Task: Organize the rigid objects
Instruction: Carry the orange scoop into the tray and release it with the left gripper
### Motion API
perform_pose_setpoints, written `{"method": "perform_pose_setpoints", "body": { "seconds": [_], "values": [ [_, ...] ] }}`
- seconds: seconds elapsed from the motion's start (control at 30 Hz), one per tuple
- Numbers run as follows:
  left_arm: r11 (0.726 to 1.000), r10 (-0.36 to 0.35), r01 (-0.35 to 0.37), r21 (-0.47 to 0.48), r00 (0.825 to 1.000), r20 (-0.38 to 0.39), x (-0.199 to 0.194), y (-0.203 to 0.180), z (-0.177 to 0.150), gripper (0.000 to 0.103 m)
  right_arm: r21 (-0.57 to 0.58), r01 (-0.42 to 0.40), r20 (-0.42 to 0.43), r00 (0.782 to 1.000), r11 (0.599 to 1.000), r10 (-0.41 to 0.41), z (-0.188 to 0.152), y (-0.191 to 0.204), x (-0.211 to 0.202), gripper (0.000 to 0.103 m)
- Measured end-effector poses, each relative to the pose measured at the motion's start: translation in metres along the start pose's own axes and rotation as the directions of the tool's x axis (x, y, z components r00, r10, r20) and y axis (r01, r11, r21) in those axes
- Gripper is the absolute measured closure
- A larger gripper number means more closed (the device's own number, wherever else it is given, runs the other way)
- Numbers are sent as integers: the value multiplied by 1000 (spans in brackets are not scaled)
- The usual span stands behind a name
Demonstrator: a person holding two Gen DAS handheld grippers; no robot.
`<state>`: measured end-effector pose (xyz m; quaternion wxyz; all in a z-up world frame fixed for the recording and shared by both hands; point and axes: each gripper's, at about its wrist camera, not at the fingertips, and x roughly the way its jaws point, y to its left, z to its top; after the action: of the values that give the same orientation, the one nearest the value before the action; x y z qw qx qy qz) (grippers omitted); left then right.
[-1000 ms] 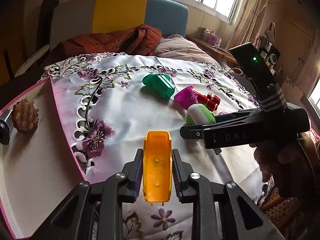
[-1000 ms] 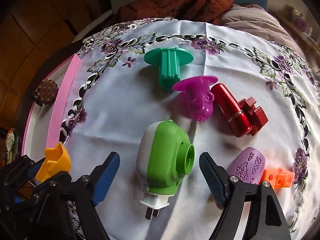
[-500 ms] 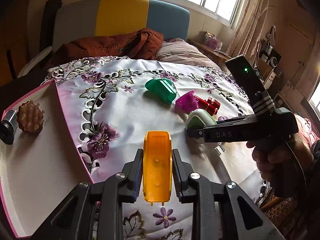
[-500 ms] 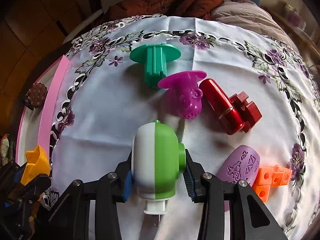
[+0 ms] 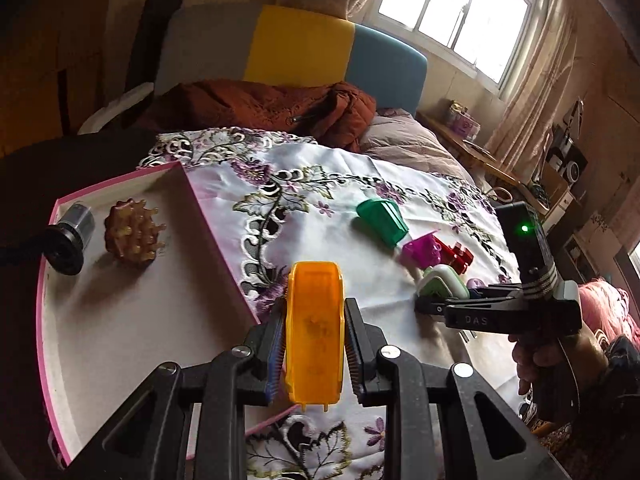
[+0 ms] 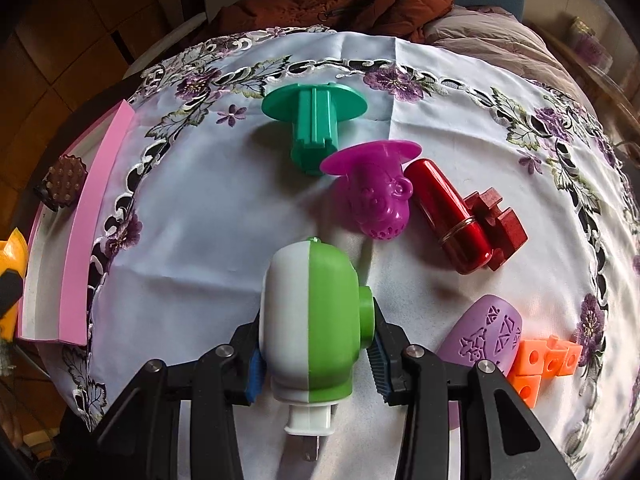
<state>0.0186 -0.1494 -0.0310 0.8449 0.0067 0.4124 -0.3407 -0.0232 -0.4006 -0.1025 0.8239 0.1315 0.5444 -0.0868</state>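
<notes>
My left gripper (image 5: 314, 344) is shut on an orange plastic piece (image 5: 315, 332) and holds it above the near right edge of the pink-rimmed tray (image 5: 120, 320). My right gripper (image 6: 316, 344) is shut on a green and white plug-in device (image 6: 312, 320) just over the cloth; it also shows in the left wrist view (image 5: 442, 286). The tray holds a brown knobbly piece (image 5: 132, 232) and a black and silver cylinder (image 5: 72, 240).
On the floral tablecloth (image 6: 200, 220) lie a teal flanged piece (image 6: 316, 124), a magenta mould (image 6: 376, 196), a red capsule (image 6: 452, 220) beside a dark red block (image 6: 500, 224), a lilac embossed piece (image 6: 484, 332) and orange cubes (image 6: 544, 364). A bed lies beyond.
My right gripper closed on the green and white device, which lay between its open jaws a second ago. My left gripper carried the orange piece left, toward the tray.
</notes>
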Motion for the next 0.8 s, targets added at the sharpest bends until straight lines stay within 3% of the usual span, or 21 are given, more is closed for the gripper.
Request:
{"method": "perform_pose_setpoints", "body": {
  "seconds": [0.2,0.37,0.53,0.8],
  "values": [
    [992,34,-34,-124,999,-5,-10,51,8,77,-19,14,-3,1000,1000,-14,0,3,0,60],
    [969,121,-125,-212,992,-31,-10,96,7,77,-28,23,-2,1000,999,-23,0,4,0,60],
    [950,215,-222,-221,975,-58,-1,132,13,77,-44,35,1,999,998,-35,-1,6,0,60],
    [908,339,-360,-212,932,-130,27,173,16,77,-46,35,1,999,998,-35,-1,6,-1,60]
  ]
}}
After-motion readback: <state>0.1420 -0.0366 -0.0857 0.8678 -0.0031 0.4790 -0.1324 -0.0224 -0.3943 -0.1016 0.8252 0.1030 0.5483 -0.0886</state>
